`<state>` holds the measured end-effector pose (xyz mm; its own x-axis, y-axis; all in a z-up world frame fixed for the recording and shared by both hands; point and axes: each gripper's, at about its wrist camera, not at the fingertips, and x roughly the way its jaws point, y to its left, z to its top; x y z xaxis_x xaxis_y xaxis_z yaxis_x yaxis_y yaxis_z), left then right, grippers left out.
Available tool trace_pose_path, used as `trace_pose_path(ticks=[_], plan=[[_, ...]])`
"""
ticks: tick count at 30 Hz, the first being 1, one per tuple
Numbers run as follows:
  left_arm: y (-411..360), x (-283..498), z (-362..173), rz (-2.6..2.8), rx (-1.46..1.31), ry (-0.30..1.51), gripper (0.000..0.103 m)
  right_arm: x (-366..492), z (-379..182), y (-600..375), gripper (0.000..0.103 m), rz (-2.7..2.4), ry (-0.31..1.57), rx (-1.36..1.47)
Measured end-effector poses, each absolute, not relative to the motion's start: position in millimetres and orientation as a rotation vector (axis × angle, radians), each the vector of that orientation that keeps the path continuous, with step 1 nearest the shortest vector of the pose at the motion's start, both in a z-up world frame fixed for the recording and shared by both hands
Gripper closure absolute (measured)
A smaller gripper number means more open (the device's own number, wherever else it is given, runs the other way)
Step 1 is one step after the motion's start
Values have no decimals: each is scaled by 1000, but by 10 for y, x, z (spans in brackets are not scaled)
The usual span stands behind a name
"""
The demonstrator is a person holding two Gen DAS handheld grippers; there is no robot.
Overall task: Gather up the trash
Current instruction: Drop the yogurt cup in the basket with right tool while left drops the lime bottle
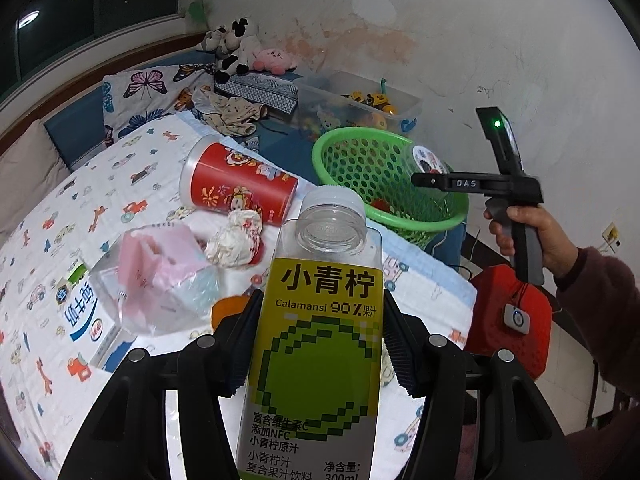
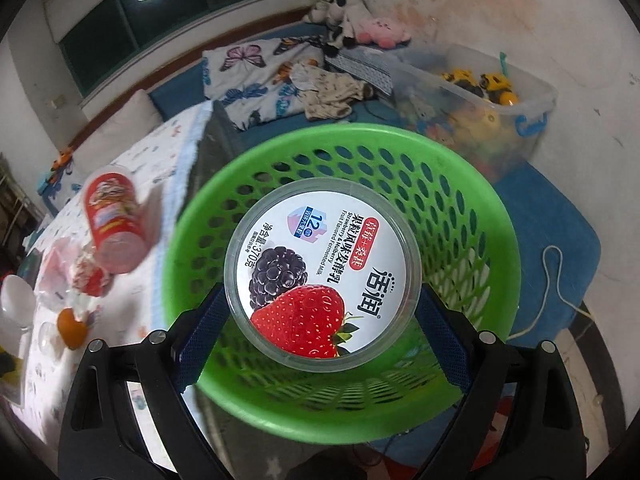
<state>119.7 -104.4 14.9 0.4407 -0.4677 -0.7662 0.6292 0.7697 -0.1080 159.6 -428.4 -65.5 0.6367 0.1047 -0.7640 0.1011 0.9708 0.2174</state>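
My left gripper (image 1: 316,344) is shut on a clear juice bottle (image 1: 320,312) with a yellow-green label and a white cap, lifted above the bedspread. A green mesh basket (image 1: 384,184) stands beyond it at the bed's edge. In the left wrist view a hand holds my right gripper (image 1: 424,178) over that basket. The right gripper (image 2: 320,296) is shut on a round yogurt tub (image 2: 320,272) with a strawberry lid, directly above the basket (image 2: 452,208). A red cup (image 1: 240,188) lies on its side beside crumpled paper (image 1: 236,236), a pink plastic bag (image 1: 168,280) and a milk carton (image 1: 80,312).
A clear toy bin (image 1: 360,100) and plush toys (image 1: 240,48) sit behind the basket by the wall. A red stool (image 1: 508,320) stands off the bed at the right. An orange fruit (image 2: 72,328) and a white spoon (image 2: 16,300) lie on the spread.
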Motion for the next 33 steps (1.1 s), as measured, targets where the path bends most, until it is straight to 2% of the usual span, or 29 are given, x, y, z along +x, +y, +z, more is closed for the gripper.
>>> trace_pose_path(ticks=[12,33], plan=[[-1467,1494,257,-734,202,874,48,1689,-750,-4406,10,-29,887,232],[-2725,1889,107,-866,276,950,48,918,-382,-4549,10,-39,786,242]])
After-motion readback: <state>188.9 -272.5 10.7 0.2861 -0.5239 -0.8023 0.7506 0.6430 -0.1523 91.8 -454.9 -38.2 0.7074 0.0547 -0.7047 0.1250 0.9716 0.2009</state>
